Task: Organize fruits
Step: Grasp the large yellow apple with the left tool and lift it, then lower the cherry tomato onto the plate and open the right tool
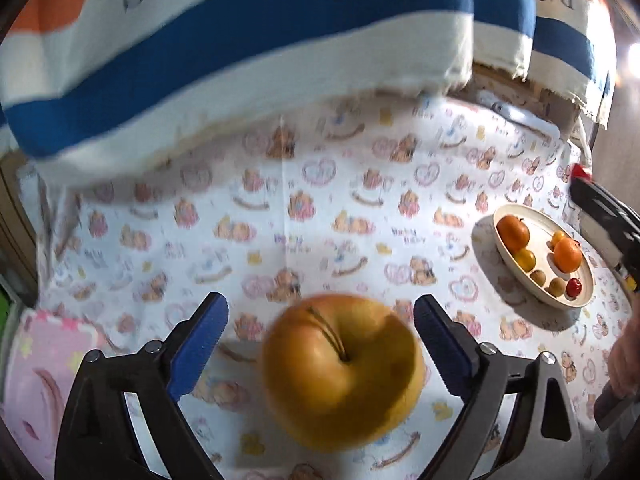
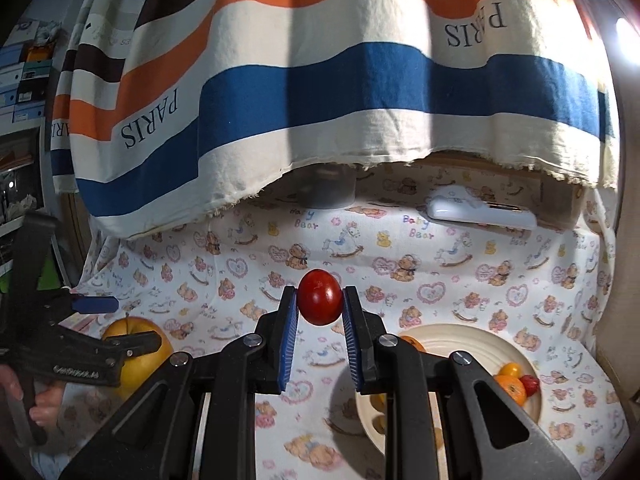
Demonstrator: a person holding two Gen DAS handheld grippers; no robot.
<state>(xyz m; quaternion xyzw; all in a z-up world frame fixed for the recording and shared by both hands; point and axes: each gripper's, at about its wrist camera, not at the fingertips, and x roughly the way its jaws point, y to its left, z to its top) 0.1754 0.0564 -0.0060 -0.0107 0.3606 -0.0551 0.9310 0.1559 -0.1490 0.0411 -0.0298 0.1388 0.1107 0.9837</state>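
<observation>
Blue ribbed pads on black plastic arms frame both views: the left gripper (image 1: 320, 344) stands wide, its pads (image 1: 200, 344) clear on either side of a large round yellow-gold apple (image 1: 342, 372) with a long brown stem, which lies on the bear-printed white cotton cloth (image 1: 320, 208) toward the near edge of the tabletop; the right gripper (image 2: 320, 312) is clamped on a small smooth glossy red tomato-like fruit (image 2: 319, 297), held above the cloth. A shallow cream ribbed plate (image 1: 532, 216) near the tabletop's right edge already carries waxy orange, yellow, brown and red fruits. Behind hangs a heavy striped "PARIS" woven cloth (image 2: 320, 80) with a frayed hem. To do this well, the left jaws should probably be centred on the apple's widest girth before closing, since its curved skin may slip on narrow pads; the red fruit seems soft, so it wants a gentle squeeze and a low release onto a bare part of the plate
</observation>
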